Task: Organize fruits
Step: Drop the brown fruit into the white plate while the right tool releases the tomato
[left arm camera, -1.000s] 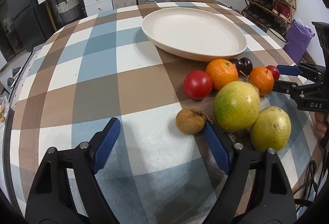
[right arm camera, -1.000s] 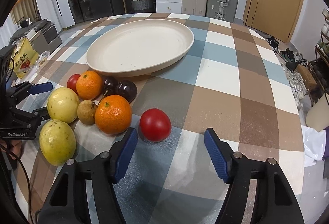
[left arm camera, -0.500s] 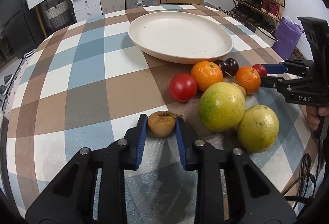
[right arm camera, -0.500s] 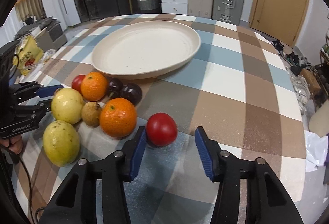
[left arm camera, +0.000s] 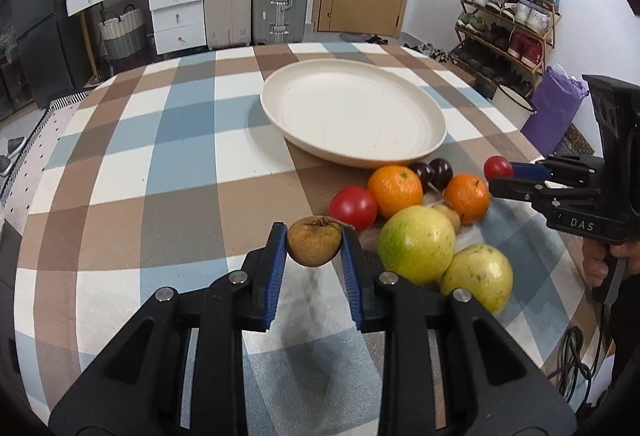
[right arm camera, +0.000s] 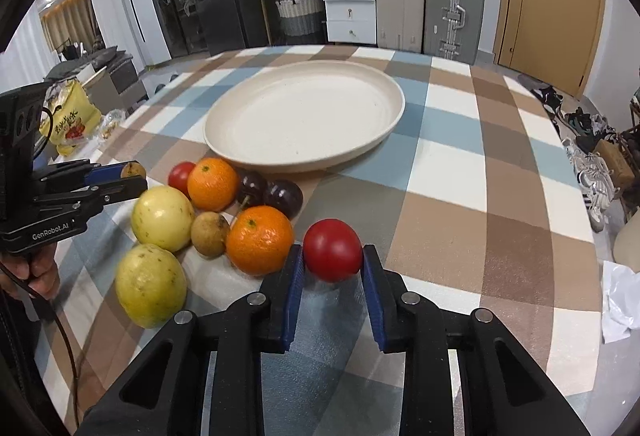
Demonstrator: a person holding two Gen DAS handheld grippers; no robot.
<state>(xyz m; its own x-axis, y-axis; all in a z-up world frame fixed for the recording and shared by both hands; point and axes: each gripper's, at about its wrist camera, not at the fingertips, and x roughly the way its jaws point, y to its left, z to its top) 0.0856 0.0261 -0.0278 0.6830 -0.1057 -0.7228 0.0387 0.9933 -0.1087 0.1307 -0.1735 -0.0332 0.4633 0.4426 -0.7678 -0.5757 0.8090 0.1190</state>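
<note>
1. Between the blue pads of the left gripper (left arm camera: 314, 242) sits a small brown fruit (left arm camera: 314, 241), clenched on both sides; its stem points up and it hangs clear of the cloth, its shadow below it; a second ago these jaws stood wide around empty cloth with the fruit just ahead of them

2. Between the pads of the right gripper (right arm camera: 332, 264) is a red tomato (right arm camera: 333, 250), gripped; these jaws have just been closing and were apart from it half a second ago; whether it has left the table I cannot tell

3. Just beside both grips lies the rest of the heap: two oranges (right arm camera: 260, 240), two yellow-green guavas (right arm camera: 163, 212), another brown fruit (right arm camera: 209, 233), two dark plums (right arm camera: 282, 198) and a second tomato (right arm camera: 181, 174), all touching or nearly so

4. Beyond the heap the cream plate (left arm camera: 436, 124) stands bare on the checked tablecloth (left arm camera: 180, 124)

5. Both picks now look secured, so the sorting has only begun; the next move, I judge, is to carry each fruit over the rim and set it down gently, since round fruit will roll
</note>
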